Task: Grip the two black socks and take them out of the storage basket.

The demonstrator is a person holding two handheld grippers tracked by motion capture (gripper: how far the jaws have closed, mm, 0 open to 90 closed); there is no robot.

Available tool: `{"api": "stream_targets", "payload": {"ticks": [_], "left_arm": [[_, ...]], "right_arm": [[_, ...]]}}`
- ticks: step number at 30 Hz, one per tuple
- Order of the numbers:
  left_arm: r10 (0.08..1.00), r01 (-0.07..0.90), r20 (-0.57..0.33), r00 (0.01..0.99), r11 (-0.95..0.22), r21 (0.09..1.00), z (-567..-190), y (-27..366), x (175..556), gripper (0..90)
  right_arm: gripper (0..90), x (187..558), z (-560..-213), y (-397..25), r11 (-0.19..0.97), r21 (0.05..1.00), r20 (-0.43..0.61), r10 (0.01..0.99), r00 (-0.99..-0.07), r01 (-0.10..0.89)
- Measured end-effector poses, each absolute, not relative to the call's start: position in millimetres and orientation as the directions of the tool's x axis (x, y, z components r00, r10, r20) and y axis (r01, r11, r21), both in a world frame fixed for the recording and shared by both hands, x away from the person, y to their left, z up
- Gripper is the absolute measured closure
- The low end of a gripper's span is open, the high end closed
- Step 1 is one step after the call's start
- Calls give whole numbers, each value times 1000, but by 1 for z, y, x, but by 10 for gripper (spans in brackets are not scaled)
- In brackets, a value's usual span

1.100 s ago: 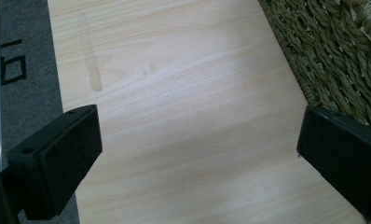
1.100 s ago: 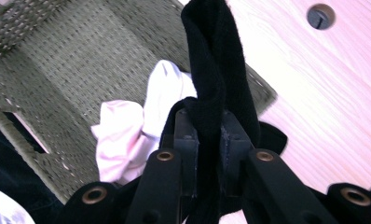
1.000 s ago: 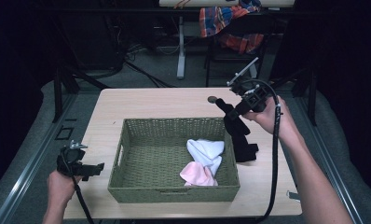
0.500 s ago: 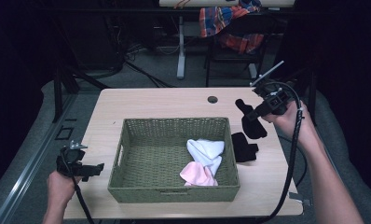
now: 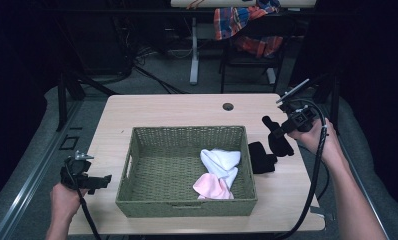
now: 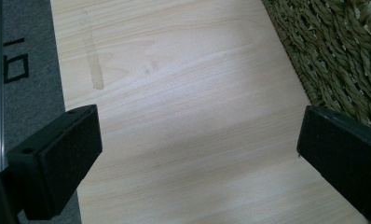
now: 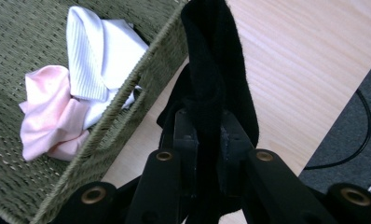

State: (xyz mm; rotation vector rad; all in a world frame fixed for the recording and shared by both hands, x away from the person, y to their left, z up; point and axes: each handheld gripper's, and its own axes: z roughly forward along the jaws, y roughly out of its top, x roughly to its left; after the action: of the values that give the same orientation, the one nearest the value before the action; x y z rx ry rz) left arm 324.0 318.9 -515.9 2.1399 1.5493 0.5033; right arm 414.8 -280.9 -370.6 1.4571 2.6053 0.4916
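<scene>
A black cloth (image 7: 215,65) hangs pinched in my right gripper (image 7: 207,119), which is shut on it. In the high view that gripper (image 5: 277,131) hovers over the table's right side, just right of the green woven basket (image 5: 137,165), with the black cloth (image 5: 282,144) dangling under it. A second black piece (image 5: 260,157) lies on the table against the basket's right wall. Inside the basket lie a white cloth (image 5: 219,159) and a pink cloth (image 5: 210,186). My left gripper (image 5: 103,179) stands open at the table's front left corner, with bare wood between its jaws (image 6: 197,154).
The basket's wall (image 6: 342,51) is close beside the left gripper. A round cable hole (image 5: 228,106) sits at the table's back middle. The table's left edge (image 6: 58,93) drops to grey floor. A chair with plaid fabric (image 5: 247,25) stands behind the table.
My right gripper has lifted the black cloth and carried it right, away from the basket; a second black piece now lies on the table. The left gripper has not moved.
</scene>
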Motion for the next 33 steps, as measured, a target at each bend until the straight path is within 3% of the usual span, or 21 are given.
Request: {"api": "stream_targets", "payload": {"ticks": [13, 33], "left_arm": [[953, 788, 30, 302, -267, 554, -516, 319, 324, 2], [951, 790, 31, 306, -272, 550, -517, 319, 324, 2]], "right_arm": [[807, 420, -404, -285, 458, 334, 117, 847, -519, 824], [804, 425, -448, -292, 440, 296, 107, 867, -487, 848]]}}
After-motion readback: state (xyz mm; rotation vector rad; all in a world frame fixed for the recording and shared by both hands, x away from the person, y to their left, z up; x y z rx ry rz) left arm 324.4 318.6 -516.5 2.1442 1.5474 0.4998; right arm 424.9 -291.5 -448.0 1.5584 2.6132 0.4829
